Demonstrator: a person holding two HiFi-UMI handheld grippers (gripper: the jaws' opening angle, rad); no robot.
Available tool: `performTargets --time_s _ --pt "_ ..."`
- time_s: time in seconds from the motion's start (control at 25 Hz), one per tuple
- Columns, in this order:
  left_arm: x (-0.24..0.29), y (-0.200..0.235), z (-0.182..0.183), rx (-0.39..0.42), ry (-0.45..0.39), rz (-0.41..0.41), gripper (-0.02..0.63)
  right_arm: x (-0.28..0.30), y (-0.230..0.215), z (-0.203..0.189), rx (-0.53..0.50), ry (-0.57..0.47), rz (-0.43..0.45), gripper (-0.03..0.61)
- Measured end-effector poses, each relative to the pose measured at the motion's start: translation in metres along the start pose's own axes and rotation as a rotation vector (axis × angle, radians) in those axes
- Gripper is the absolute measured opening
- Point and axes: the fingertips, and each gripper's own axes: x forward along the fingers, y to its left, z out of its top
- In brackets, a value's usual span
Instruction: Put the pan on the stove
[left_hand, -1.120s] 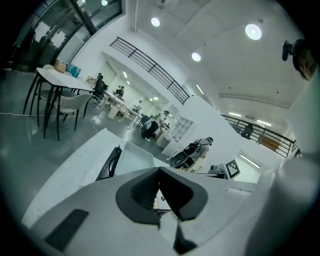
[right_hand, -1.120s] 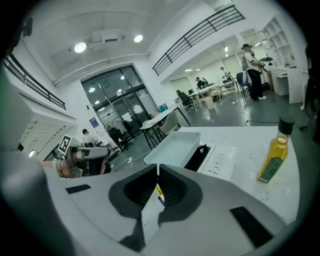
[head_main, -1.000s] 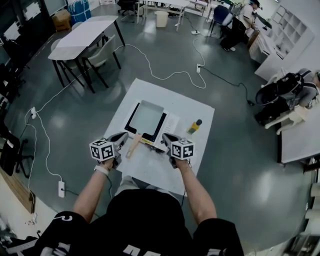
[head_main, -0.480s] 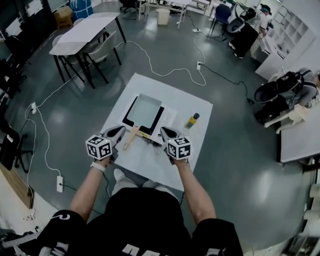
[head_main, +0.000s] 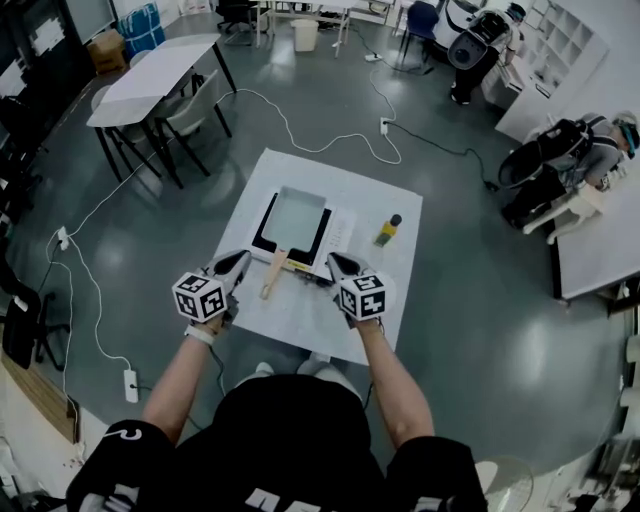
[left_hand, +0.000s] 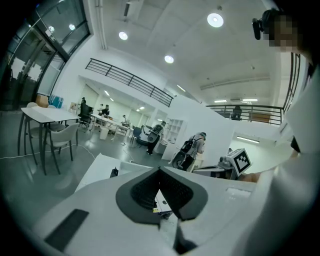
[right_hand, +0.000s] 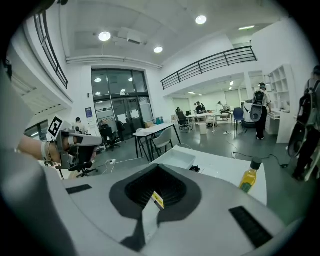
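A rectangular grey pan (head_main: 298, 215) sits on the black stove (head_main: 262, 235) in the middle of the white table (head_main: 330, 175). Its wooden handle (head_main: 271, 275) points toward me. My left gripper (head_main: 238, 262) hangs just left of the handle's end, and my right gripper (head_main: 335, 262) is at the stove's near right corner. Both are shut, hold nothing, and float above the table apart from the pan. From the right gripper view, past the shut right gripper (right_hand: 157, 167), the pan (right_hand: 175, 159) lies ahead. The left gripper (left_hand: 160, 170) points level over the table.
A yellow bottle with a black cap (head_main: 388, 230) (right_hand: 247, 179) stands right of the stove. Cables run over the floor behind the table. Other tables and chairs (head_main: 160, 85) stand at the far left, and a person is at the far right.
Both grippers have risen a little and rolled slightly, still shut. The pan has stayed on the stove.
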Motion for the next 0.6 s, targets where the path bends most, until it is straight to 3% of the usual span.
performTargets --time_s 0.6 --pt "-0.064 0.002 -0.016 0.019 0.028 -0.090 -0.002 -0.042 0.064 -0.021 0.019 -0.044 -0.196 -0.003"
